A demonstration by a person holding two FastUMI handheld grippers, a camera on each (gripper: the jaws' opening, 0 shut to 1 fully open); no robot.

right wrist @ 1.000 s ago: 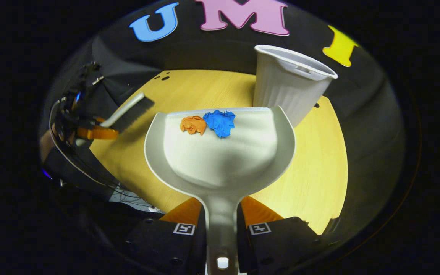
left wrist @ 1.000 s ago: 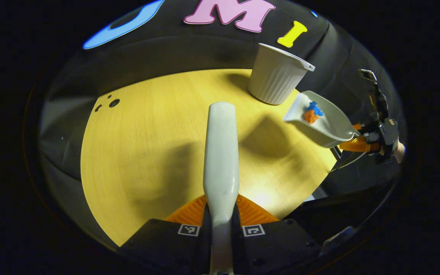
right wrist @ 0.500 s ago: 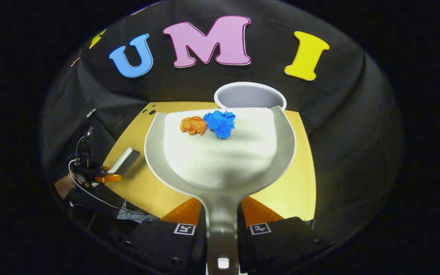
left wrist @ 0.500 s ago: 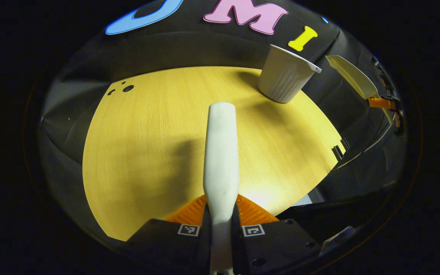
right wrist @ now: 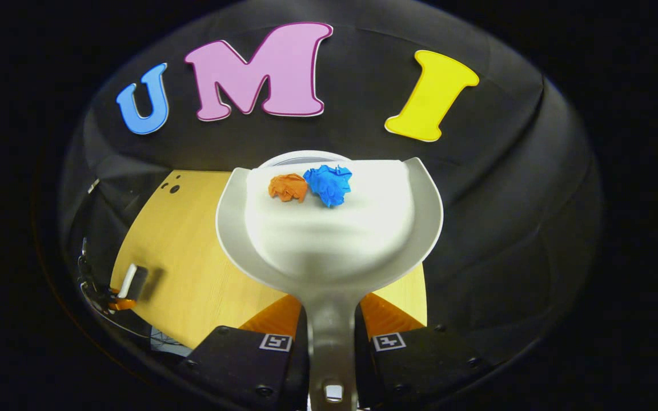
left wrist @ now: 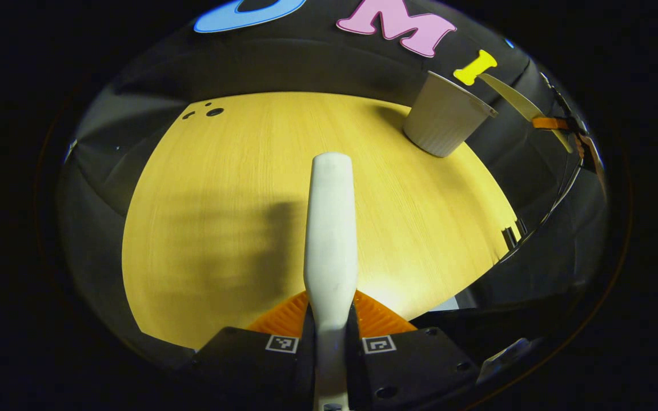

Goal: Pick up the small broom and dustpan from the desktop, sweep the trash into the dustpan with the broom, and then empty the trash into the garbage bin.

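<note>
- Right tongs (right wrist: 332,319) are clamped on the dustpan (right wrist: 329,240) handle; orange wad (right wrist: 288,187) and blue wad (right wrist: 329,184) lie at its far lip, above the garbage bin (right wrist: 300,157).
- Left tongs (left wrist: 332,319) pinch the broom (left wrist: 330,228) handle over the bench (left wrist: 220,217); the bin (left wrist: 443,123) stands far right.

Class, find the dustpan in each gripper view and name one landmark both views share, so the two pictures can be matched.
Left gripper view: the dustpan is at the upper right, seen edge-on, just right of the bin's rim, held out by the far gripper.
Right gripper view: the dustpan sits in the centre, carrying orange and blue paper wads, its handle between the gripper's fingers.
Shared landmark: the white bin at the table's far edge.
</note>
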